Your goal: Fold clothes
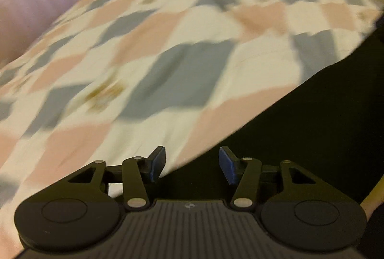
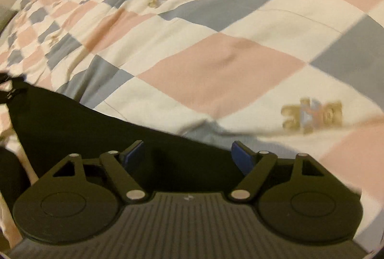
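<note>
Both hand-held grippers, left [image 1: 192, 164] and right [image 2: 188, 154], gape empty over the black garment [image 2: 96, 124] at lower frame. It's spread on the checkered quilt [image 2: 216, 67], probably so there's room for folding.

I see a bedspread [image 2: 216, 72] checked in pink, grey-blue and cream with small tan bear prints, a plain black garment [image 2: 96, 129] on it, and blue pads [image 1: 226, 165] on black grippers.
</note>
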Demonstrator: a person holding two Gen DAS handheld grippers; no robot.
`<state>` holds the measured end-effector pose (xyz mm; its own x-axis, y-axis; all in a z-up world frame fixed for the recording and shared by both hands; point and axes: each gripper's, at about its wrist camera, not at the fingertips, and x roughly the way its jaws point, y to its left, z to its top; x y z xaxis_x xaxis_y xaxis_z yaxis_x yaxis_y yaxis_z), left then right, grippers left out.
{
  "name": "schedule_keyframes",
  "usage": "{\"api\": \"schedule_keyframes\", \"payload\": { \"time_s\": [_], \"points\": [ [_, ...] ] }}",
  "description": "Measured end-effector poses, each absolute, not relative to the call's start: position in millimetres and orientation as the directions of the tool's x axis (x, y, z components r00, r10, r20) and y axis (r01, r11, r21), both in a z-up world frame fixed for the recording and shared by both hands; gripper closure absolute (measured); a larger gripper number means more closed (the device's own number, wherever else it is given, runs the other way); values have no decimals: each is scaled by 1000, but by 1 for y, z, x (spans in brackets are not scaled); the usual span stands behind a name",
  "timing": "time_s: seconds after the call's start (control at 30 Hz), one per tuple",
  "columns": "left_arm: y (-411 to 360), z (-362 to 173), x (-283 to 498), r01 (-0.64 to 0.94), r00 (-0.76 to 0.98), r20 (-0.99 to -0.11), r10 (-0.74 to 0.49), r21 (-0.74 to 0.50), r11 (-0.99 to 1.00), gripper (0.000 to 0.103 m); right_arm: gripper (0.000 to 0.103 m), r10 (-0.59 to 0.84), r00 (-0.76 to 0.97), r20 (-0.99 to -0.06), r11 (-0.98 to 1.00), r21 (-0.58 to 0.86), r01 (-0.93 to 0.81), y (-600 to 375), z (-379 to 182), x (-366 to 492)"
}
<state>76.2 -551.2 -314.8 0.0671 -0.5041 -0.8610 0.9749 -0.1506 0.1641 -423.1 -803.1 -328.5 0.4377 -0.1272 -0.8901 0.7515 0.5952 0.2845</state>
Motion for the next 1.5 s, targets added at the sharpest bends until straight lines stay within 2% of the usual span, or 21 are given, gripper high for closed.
{"api": "schedule_keyframes", "payload": {
  "time_s": [0.13,0.23,0.27,0.3,0.37,0.47,0.53,0.57,0.6,0.67,0.83,0.87,0.9,1.0,1.17,1.27,1.33,1.4,1.43,1.47,1.5],
  "points": [
    [-579,-327,63,962,-1,-884,-467,127,-243,43,26,-3,433,-901,624,337,705,-831,-345,-428],
    [-592,-348,60,958,-36,-919,-393,80,-275,57,26,88,402,-911,629,364,687,-847,-364,-428],
    [-592,-353,54,947,-35,-924,-382,92,-308,76,26,115,404,-908,618,383,686,-852,-370,-429],
    [-591,-357,47,934,-19,-924,-381,119,-336,103,26,139,413,-900,603,408,686,-855,-375,-428],
    [-592,-361,39,918,16,-923,-385,166,-359,103,26,170,461,-871,571,468,674,-861,-378,-428],
    [-592,-359,44,932,14,-922,-386,152,-329,103,26,197,546,-814,524,558,643,-873,-375,-421],
    [-593,-357,48,943,15,-922,-386,141,-301,103,38,232,529,-816,530,562,635,-878,-380,-409],
    [-592,-356,50,946,19,-922,-386,141,-291,103,52,262,485,-835,553,541,633,-878,-385,-399],
    [-591,-356,52,946,25,-923,-383,146,-290,103,62,301,430,-851,587,521,620,-875,-392,-389],
    [-588,-357,53,943,32,-926,-375,153,-297,103,62,356,342,-870,659,493,568,-865,-400,-373],
    [-585,-358,57,938,23,-926,-376,150,-312,103,62,367,290,-884,752,465,468,-843,-391,-359],
    [-583,-357,55,931,31,-921,-389,168,-324,103,81,362,280,-889,776,454,438,-837,-387,-356],
    [-581,-356,53,923,40,-914,-403,188,-335,103,99,348,272,-897,802,435,408,-832,-381,-353],
    [-577,-342,54,914,76,-871,-485,255,-315,103,99,239,273,-932,885,324,333,-817,-356,-347],
    [-585,-308,87,951,143,-802,-580,274,-145,103,102,16,396,-918,877,203,436,-831,-318,-362],
    [-592,-312,102,961,147,-831,-536,249,-122,103,100,-1,336,-942,871,164,463,-822,-341,-355],
    [-585,-316,101,960,122,-860,-495,228,-160,92,84,-33,281,-959,871,110,478,-814,-354,-349],
    [-573,-319,101,960,103,-879,-466,211,-186,70,65,-60,298,-953,861,102,499,-813,-354,-351],
    [-567,-321,102,960,96,-886,-454,203,-192,68,61,-73,326,-943,848,113,518,-811,-351,-354],
    [-563,-323,104,963,86,-894,-440,188,-193,68,50,-84,351,-933,832,129,540,-811,-348,-356],
    [-560,-325,107,965,78,-901,-426,175,-193,68,34,-91,376,-922,814,148,562,-810,-345,-359]
  ]
}}
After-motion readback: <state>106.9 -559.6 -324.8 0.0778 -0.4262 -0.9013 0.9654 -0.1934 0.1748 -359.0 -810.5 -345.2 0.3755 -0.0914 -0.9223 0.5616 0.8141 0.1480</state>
